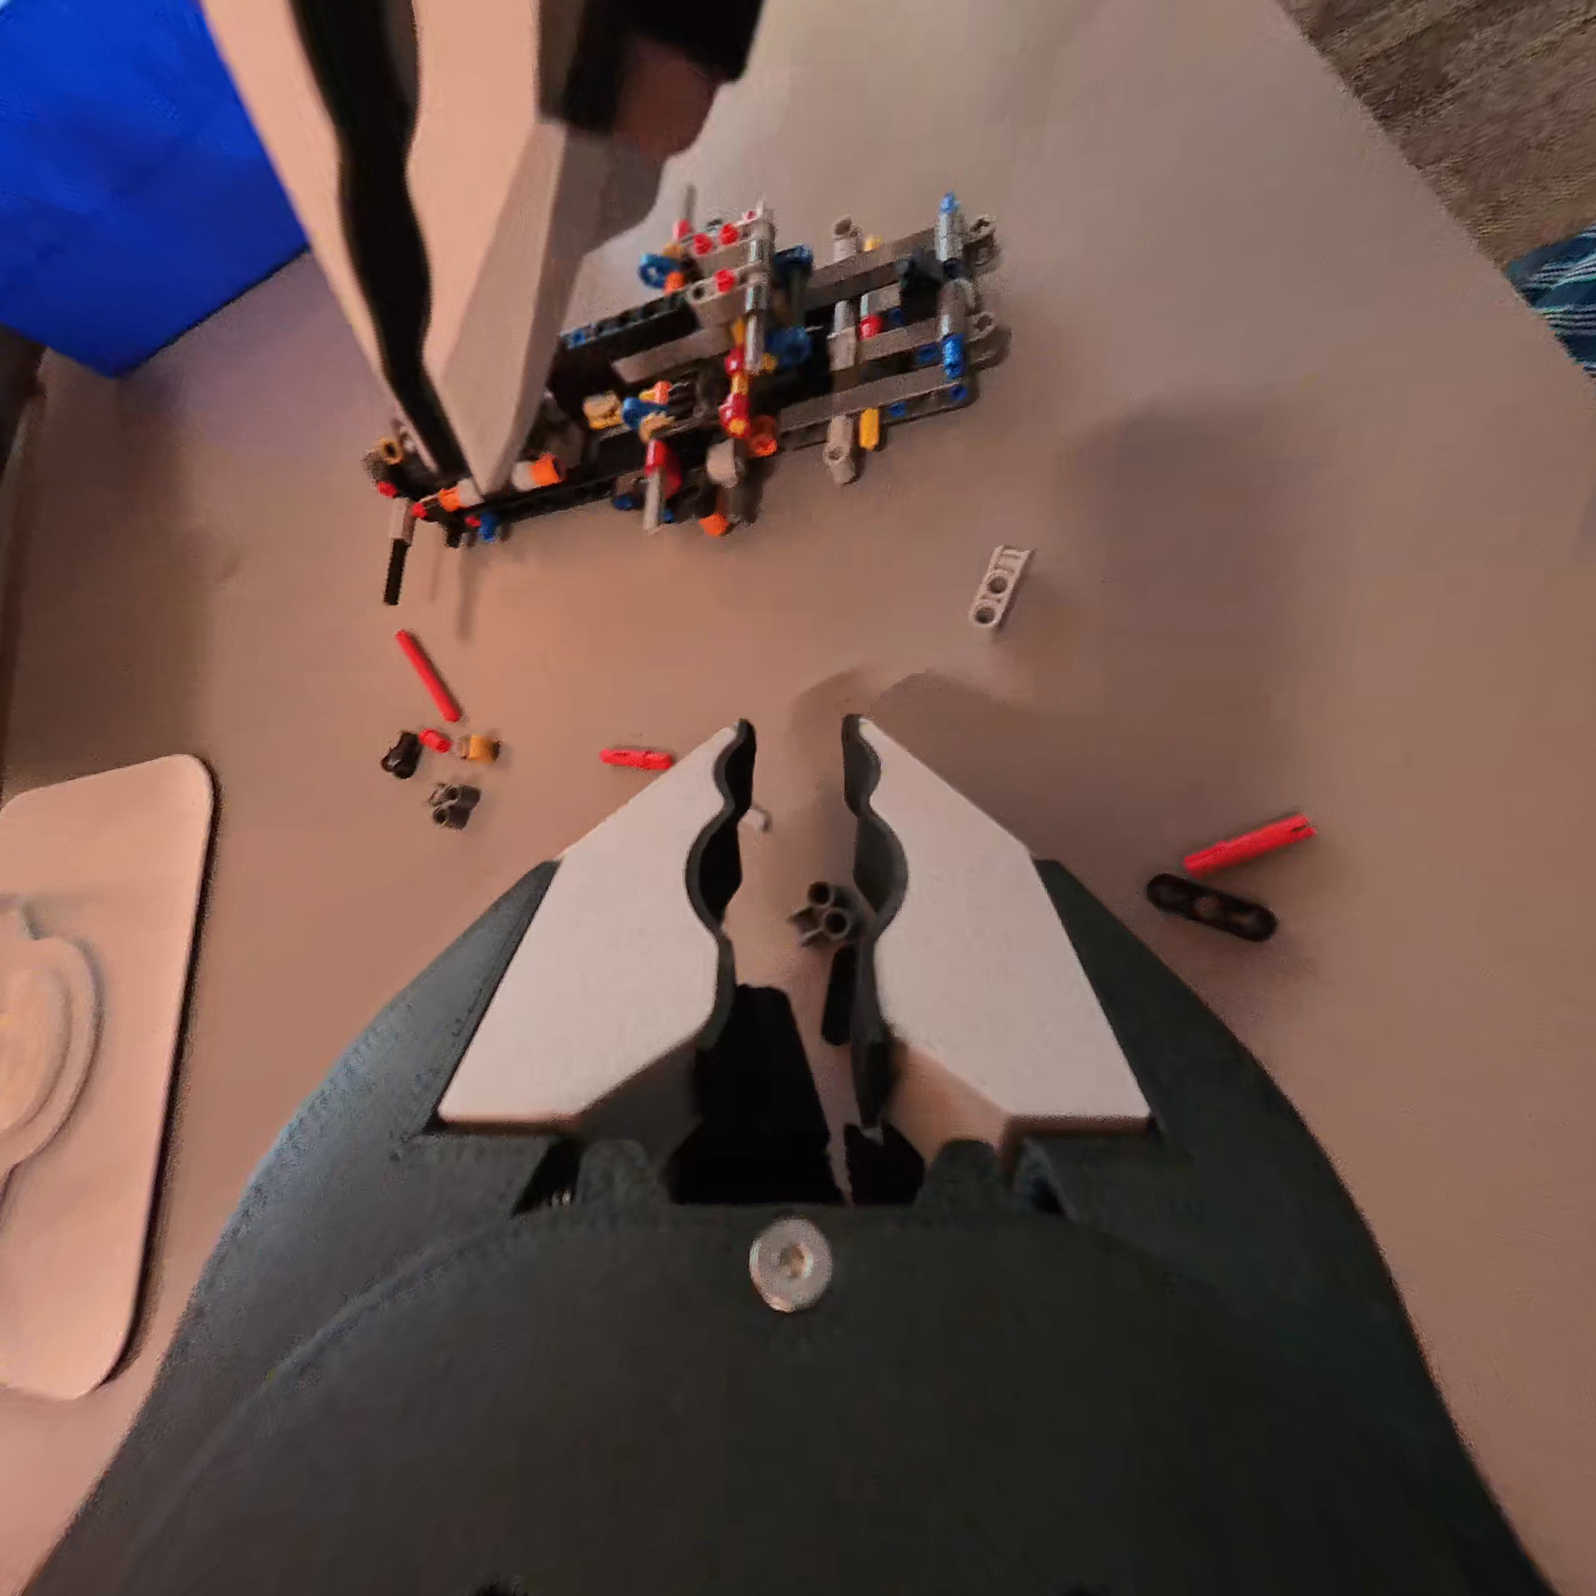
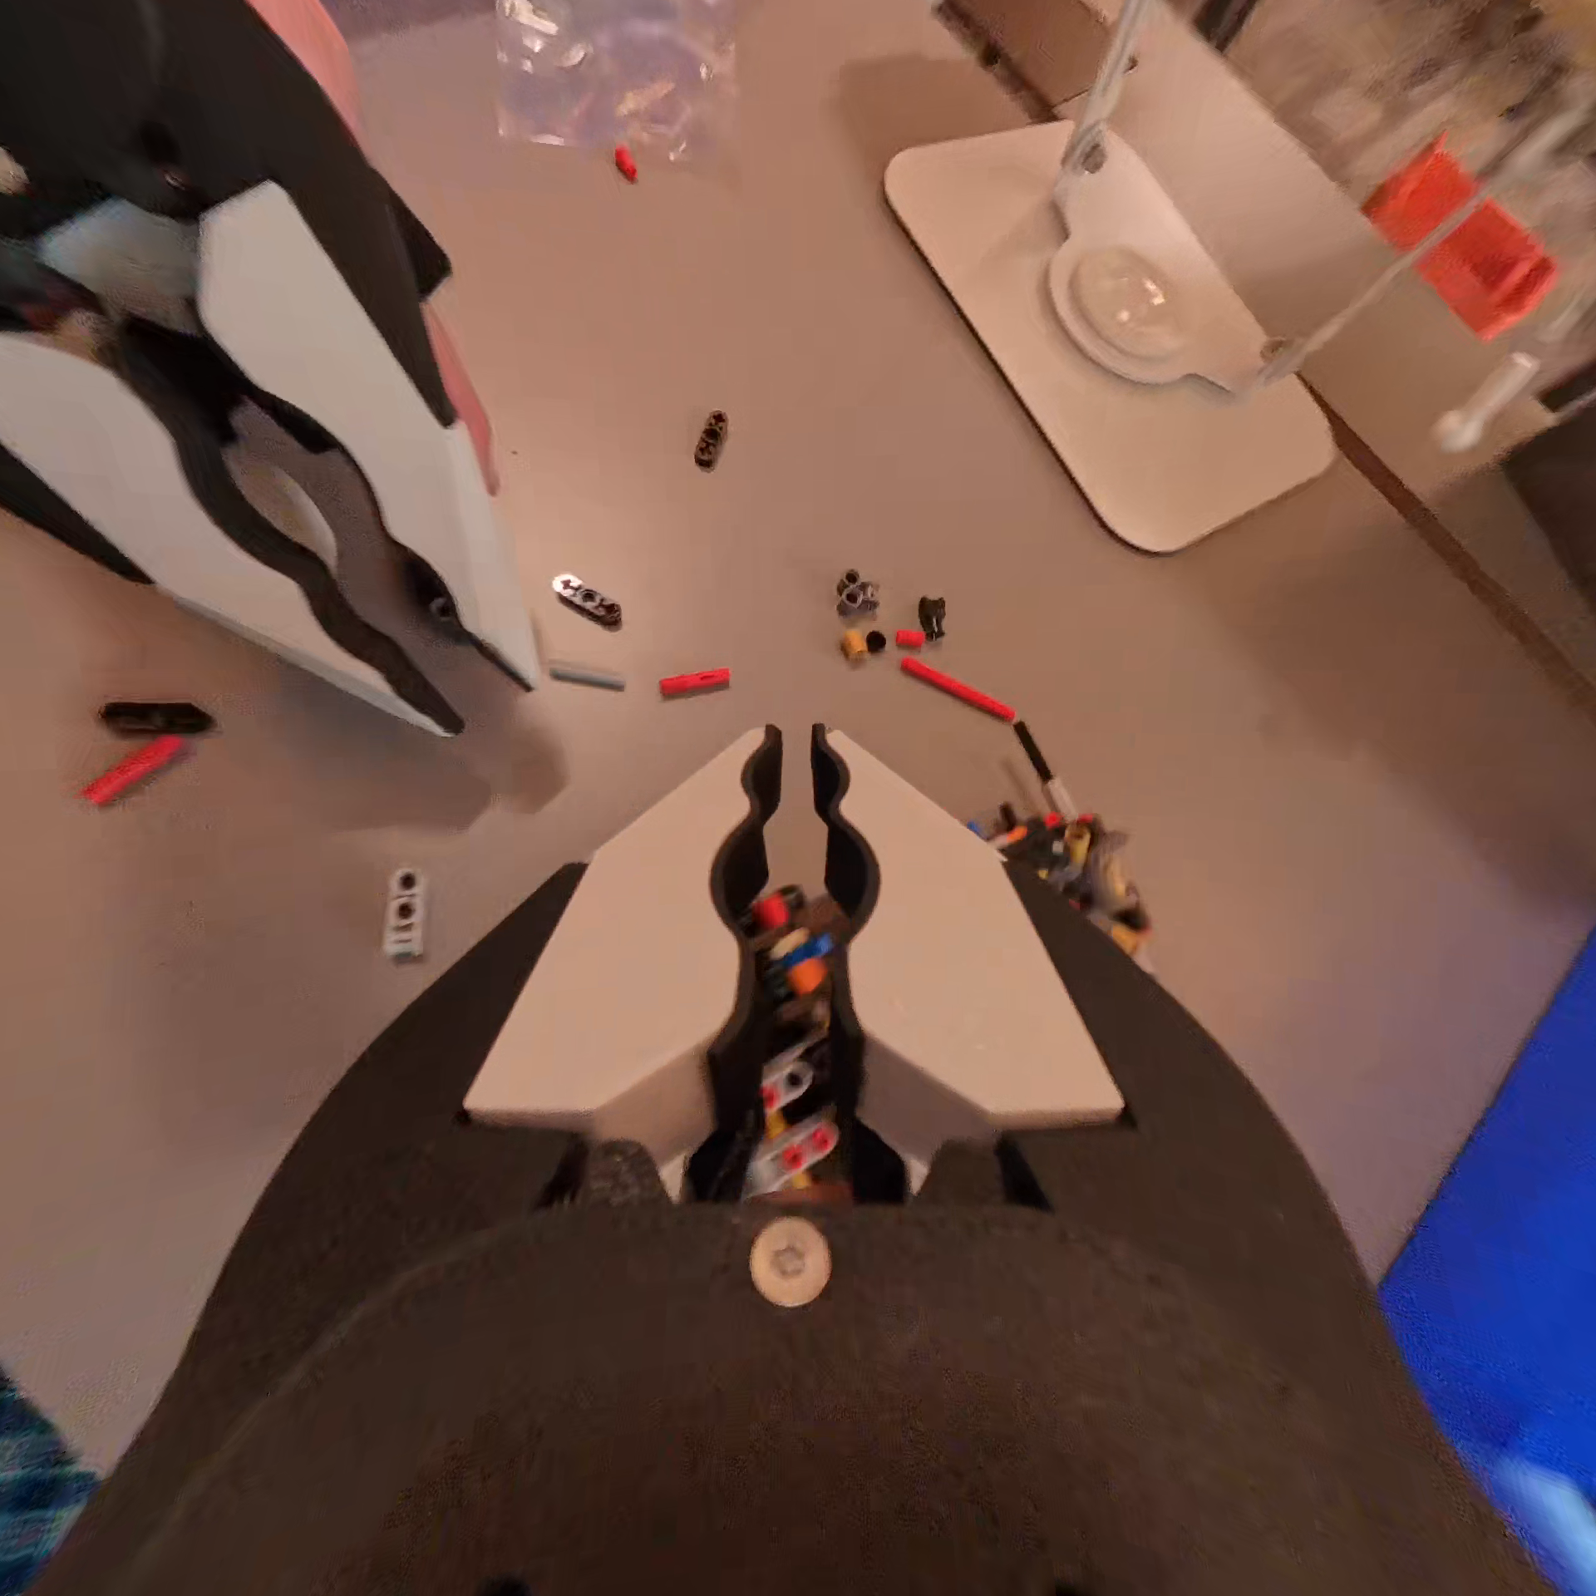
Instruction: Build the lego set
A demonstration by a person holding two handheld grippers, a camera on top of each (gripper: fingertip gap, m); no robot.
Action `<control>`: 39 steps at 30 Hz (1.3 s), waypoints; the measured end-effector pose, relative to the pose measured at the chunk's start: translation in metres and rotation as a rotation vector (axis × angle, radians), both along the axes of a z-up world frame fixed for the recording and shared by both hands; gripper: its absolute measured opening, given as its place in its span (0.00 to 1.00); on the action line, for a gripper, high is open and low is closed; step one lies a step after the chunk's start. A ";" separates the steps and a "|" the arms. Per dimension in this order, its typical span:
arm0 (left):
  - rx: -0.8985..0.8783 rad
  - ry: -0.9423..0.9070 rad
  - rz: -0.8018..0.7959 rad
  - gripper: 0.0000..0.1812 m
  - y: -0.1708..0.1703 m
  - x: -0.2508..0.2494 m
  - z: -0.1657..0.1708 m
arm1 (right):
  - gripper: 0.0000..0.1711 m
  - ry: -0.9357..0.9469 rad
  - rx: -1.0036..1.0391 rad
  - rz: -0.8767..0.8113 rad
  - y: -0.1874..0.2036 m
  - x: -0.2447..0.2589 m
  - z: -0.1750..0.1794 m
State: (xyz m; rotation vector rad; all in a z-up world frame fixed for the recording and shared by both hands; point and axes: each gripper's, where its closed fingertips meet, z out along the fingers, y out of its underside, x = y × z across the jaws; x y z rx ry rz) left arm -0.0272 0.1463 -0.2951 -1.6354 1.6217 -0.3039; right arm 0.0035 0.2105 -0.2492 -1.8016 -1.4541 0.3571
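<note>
Table [image 1: 1123,518]: four red axles [image 1: 427,676] (scattered)

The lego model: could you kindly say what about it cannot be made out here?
1. Left wrist view: the right gripper covers the model's left end, so any grip is hidden.
2. Right wrist view: that gripper's own fingers hide most of the model; only a blurred strip shows between the jaws.
</note>
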 end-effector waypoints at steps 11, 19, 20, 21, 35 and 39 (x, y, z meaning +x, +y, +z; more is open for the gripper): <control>0.020 0.013 0.038 0.11 0.015 -0.026 -0.003 | 0.01 -0.281 -0.099 0.215 0.072 -0.040 -0.048; 0.025 0.019 0.036 0.11 0.018 -0.032 -0.003 | 0.01 -0.469 0.021 0.429 0.076 -0.039 -0.067; 0.026 0.019 0.036 0.11 0.018 -0.032 -0.003 | 0.02 -0.472 0.029 0.445 0.077 -0.039 -0.066; 0.027 0.019 0.035 0.11 0.018 -0.032 -0.003 | 0.03 -0.464 0.028 0.463 0.076 -0.040 -0.064; 0.031 0.025 0.043 0.12 0.022 -0.033 -0.005 | 0.01 -0.513 0.015 0.584 0.077 -0.042 -0.072; 0.040 0.011 0.066 0.12 0.027 -0.035 -0.003 | 0.01 -0.462 -0.010 0.558 0.071 -0.042 -0.071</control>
